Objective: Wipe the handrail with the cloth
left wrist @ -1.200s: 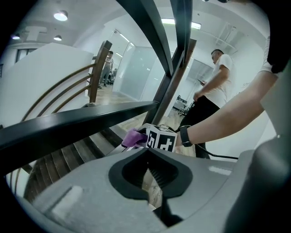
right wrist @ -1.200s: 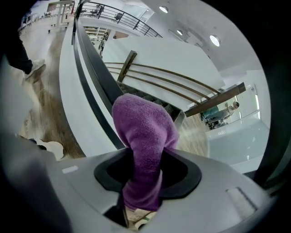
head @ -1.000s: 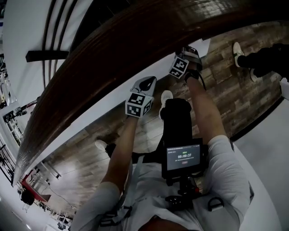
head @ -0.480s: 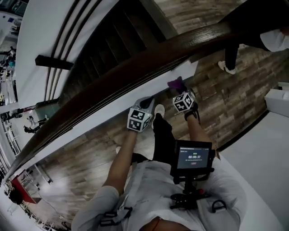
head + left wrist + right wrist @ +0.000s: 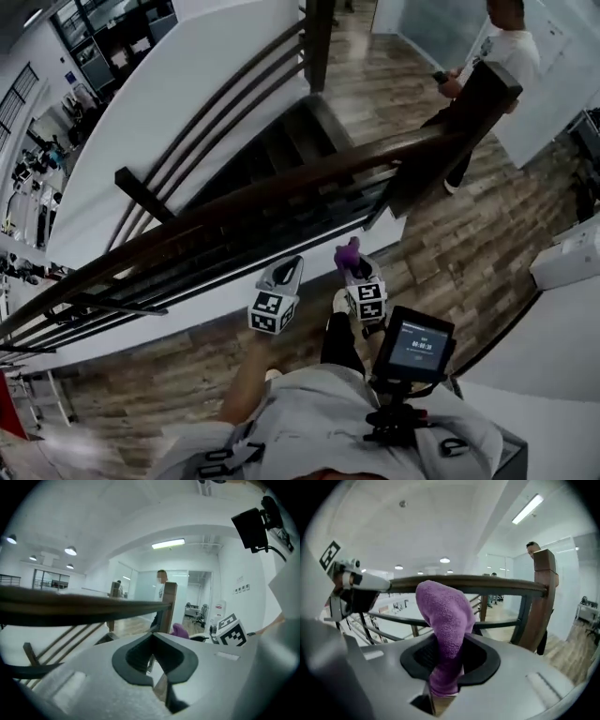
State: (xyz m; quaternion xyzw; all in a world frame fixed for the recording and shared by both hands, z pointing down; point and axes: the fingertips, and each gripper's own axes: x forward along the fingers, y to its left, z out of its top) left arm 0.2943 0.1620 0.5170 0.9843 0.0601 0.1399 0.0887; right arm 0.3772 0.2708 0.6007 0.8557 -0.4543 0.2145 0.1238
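Grasping a purple terry cloth [image 5: 443, 616] in the right claw [image 5: 353, 269] — squeezed down onto it only just now, fabric bunching up past the tips. Held near the dark brown wooden handrail [image 5: 272, 194], on the person's side, apart from it in the head view. Nothing in the left claw [image 5: 152, 641] — clenched tip to tip, just beside the right one, likewise short of the rail.

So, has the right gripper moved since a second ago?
Yes, upward: the dark wooden handrail now runs level behind the right gripper, whose jaws have just been closing on the purple terry cloth.
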